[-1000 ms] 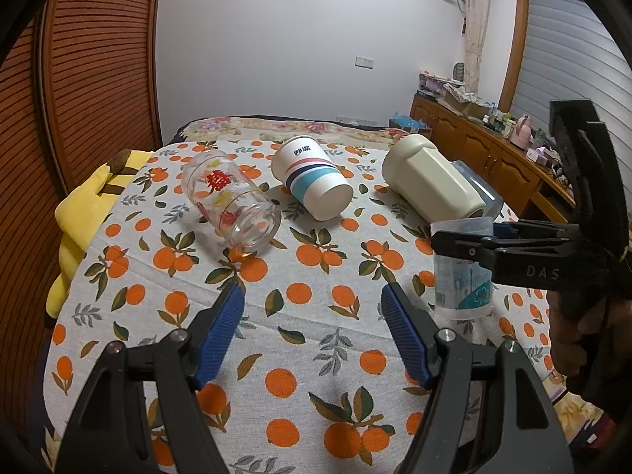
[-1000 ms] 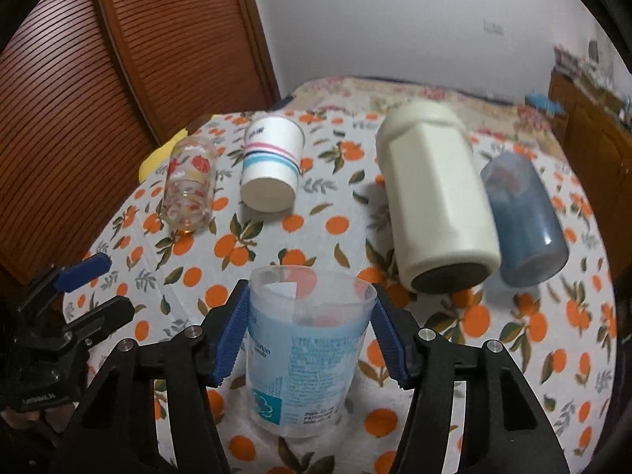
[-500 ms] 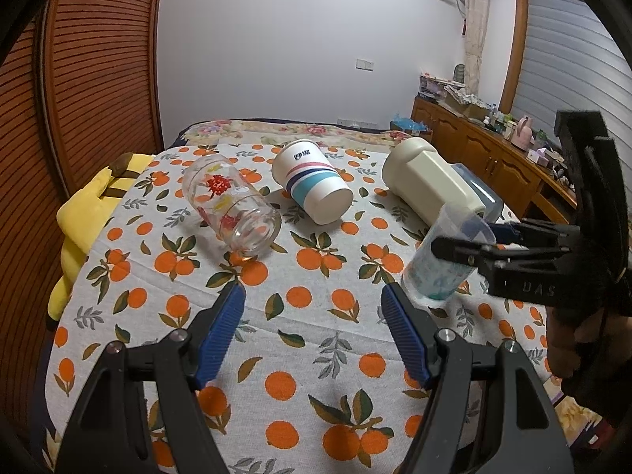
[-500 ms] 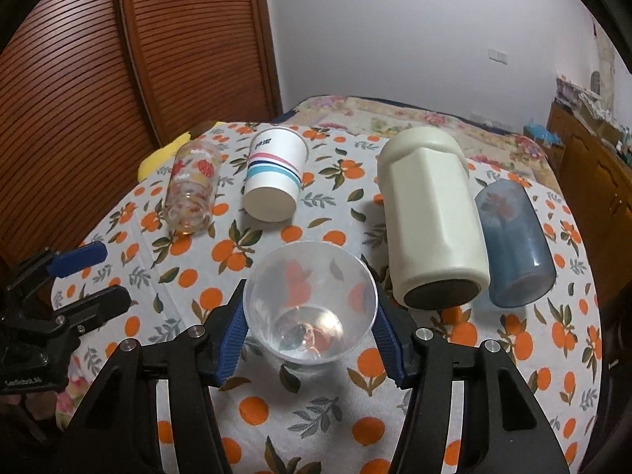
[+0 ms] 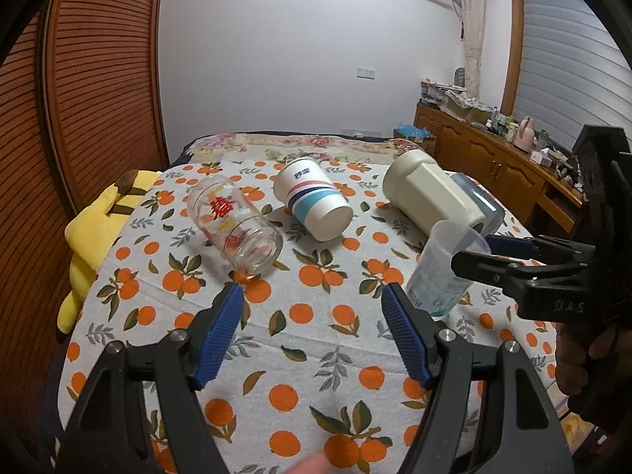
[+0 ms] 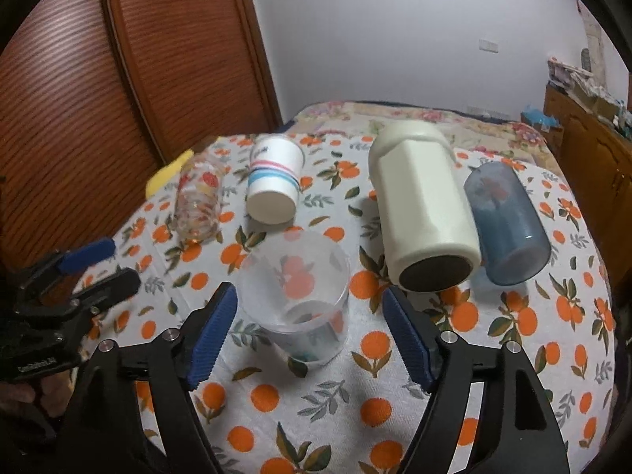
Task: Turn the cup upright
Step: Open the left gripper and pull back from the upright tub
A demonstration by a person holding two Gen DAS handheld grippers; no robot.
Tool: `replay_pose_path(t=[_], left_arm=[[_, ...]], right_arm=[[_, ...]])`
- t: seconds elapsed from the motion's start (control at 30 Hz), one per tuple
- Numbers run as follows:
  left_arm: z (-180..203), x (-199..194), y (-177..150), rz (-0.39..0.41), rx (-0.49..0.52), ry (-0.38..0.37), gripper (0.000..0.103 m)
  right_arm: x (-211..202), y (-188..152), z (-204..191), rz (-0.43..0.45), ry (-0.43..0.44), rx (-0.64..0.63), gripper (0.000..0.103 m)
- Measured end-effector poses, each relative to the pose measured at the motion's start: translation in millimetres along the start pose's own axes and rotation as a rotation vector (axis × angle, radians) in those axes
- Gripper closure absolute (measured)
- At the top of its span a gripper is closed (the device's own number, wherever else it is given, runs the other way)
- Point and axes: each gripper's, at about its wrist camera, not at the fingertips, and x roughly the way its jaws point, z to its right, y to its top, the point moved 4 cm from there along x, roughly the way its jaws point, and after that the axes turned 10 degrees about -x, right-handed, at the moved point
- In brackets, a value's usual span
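Observation:
A clear plastic cup with a blue-green label (image 6: 296, 304) stands mouth up on the orange-print tablecloth (image 6: 395, 395), leaning slightly. It also shows in the left wrist view (image 5: 442, 272). My right gripper (image 6: 310, 331) is open, its blue pads either side of the cup with a gap on both sides. My left gripper (image 5: 312, 331) is open and empty, low over the cloth to the cup's left.
Lying on their sides behind the cup are a printed glass jar (image 5: 233, 225), a striped paper cup (image 5: 316, 207), a cream bottle (image 6: 422, 209) and a blue tumbler (image 6: 505, 221). A yellow cushion (image 5: 94, 233) sits at the left table edge. A wooden cabinet (image 5: 493, 158) stands at right.
The right gripper turned the clear cup from mouth down to mouth up, set it on the cloth, and opened its jaws off it. The left gripper stayed still.

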Motion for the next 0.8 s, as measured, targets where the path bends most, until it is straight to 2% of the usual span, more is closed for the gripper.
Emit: replay_pose_path(t=[0.2,0.23,0.37,0.43,0.57,0.63,0.8], left_arm=[[11,-5,8,0.017,0.009,-0.004,0.029],[14,-6,9,0.022,0.013,0.001,0.025],[23,-12,14,0.052,0.028,0.007,0.019],[29,-15,17,0.06,0.04,0.006,0.014],[41,-27,20,0.097,0.065,0.001,0.012],[46,-32,21,0.106,0.075,-0.001,0.012],[55,-46,21,0.123,0.089,-0.015,0.012]], right_arm=[[-29,4,1,0.079,-0.029,0.009,0.019],[-33,4,2,0.09,-0.036,0.007,0.017],[-50,4,4,0.137,-0.071,0.01,0.013],[-60,1,5,0.165,-0.096,0.019,0.012],[-76,-4,8,0.21,-0.159,0.032,0.01],[-84,-7,10,0.232,-0.174,0.049,0.0],[-101,-13,10,0.266,-0.238,0.06,0.0]])
